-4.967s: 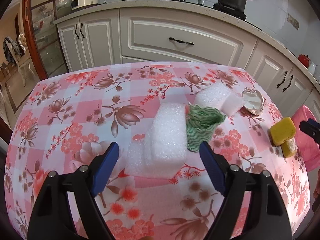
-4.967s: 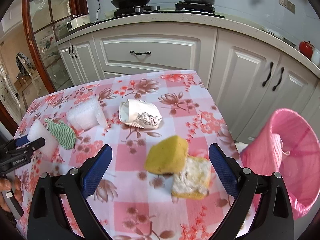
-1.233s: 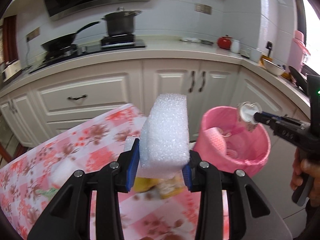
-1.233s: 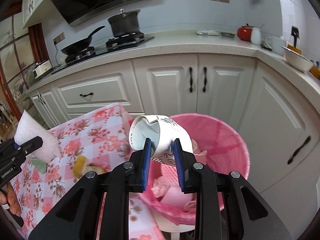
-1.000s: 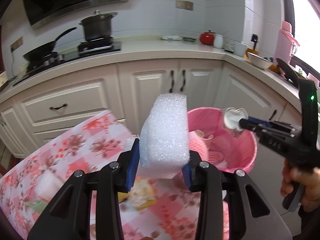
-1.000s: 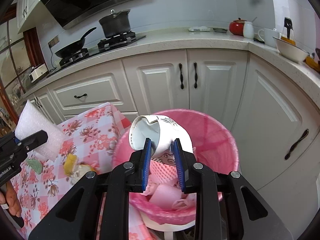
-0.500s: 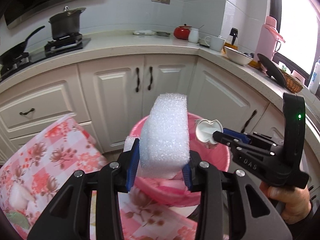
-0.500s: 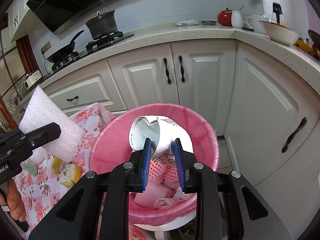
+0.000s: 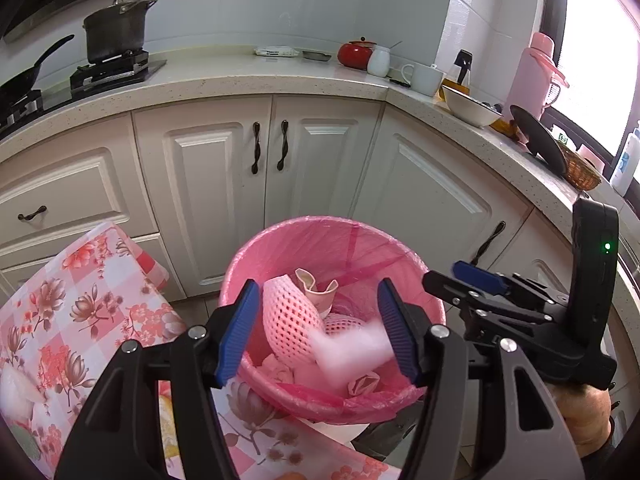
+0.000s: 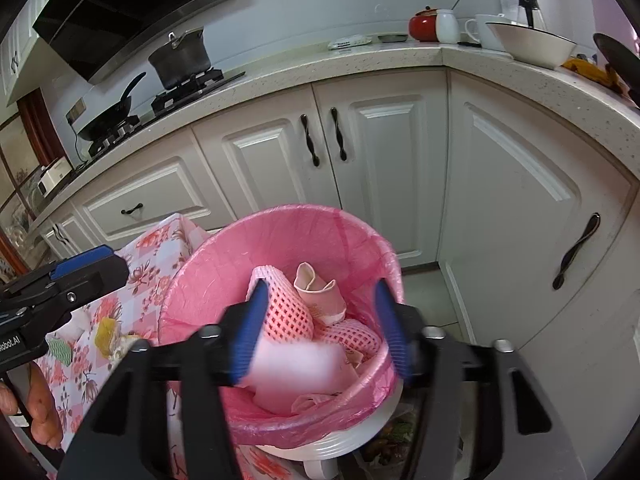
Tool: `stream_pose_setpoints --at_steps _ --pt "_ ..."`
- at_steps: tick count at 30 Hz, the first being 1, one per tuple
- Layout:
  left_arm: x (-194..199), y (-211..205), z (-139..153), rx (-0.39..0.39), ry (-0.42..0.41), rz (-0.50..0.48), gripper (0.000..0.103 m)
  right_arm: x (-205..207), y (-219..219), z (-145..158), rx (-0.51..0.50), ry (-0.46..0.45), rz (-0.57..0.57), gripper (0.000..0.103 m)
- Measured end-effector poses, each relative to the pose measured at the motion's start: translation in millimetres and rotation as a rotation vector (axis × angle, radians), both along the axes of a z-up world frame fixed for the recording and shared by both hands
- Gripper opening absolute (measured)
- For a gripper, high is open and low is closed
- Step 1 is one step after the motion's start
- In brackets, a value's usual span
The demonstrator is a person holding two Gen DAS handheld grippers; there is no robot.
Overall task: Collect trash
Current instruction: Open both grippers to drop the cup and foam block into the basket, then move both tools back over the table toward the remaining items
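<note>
Cabinets (image 9: 224,184) standing behind, table (image 9: 76,320) sitting just left of bin (image 9: 256,264). Both grippers hanging over bin w/ pink liner. L gripper (image 9: 320,332): jaws just been opening, approx half apart, gripping nothing; white foam (image 9: 352,352) dropping blurred btwn them into bin. R gripper (image 10: 324,328): likewise just been opening, empty. Cup (image 10: 320,288) lying in bin beside pink netting (image 10: 288,312).

White foam block (image 9: 352,350) blurred inside pink-lined bin (image 9: 280,232), among pink mesh sleeves (image 9: 286,320)
</note>
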State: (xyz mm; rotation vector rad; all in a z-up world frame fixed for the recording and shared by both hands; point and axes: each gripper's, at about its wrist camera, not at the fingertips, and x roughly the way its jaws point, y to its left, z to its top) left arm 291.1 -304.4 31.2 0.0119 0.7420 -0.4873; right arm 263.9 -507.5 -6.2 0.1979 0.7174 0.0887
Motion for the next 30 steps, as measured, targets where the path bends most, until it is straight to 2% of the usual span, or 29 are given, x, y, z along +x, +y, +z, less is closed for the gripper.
stream_pose_setpoints --at_steps 5,8,12,17,19,24,30 --pt "-5.3 12.3 -0.4 0.005 -0.006 0.028 0.061 -5.5 -3.8 0.2 0.006 -0.006 -0.012 0.058" --pt "-10.8 20.3 0.1 0.003 -0.014 0.046 0.062 -12.5 -3.0 0.9 -0.002 -0.017 -0.021 0.063" --pt "-21.6 35.0 0.8 -0.003 -0.029 0.072 0.072 -25.8 2.3 6.3 -0.027 -0.051 -0.035 0.071" --pt "-40.1 58.2 6.6 0.011 -0.064 0.107 0.076 -43.0 13.3 19.6 -0.044 -0.108 -0.043 0.076" --pt "-48.7 74.0 10.9 0.009 -0.079 0.137 0.076 -49.1 20.4 24.4 -0.043 -0.121 -0.030 0.080" --pt "-72.0 119.9 22.3 0.024 -0.122 0.219 0.081 -58.4 34.2 28.8 -0.021 -0.122 0.000 0.081" --pt "-103.0 187.3 29.7 0.076 -0.160 0.350 0.082 -68.1 52.8 33.6 -0.032 -0.129 0.023 0.085"
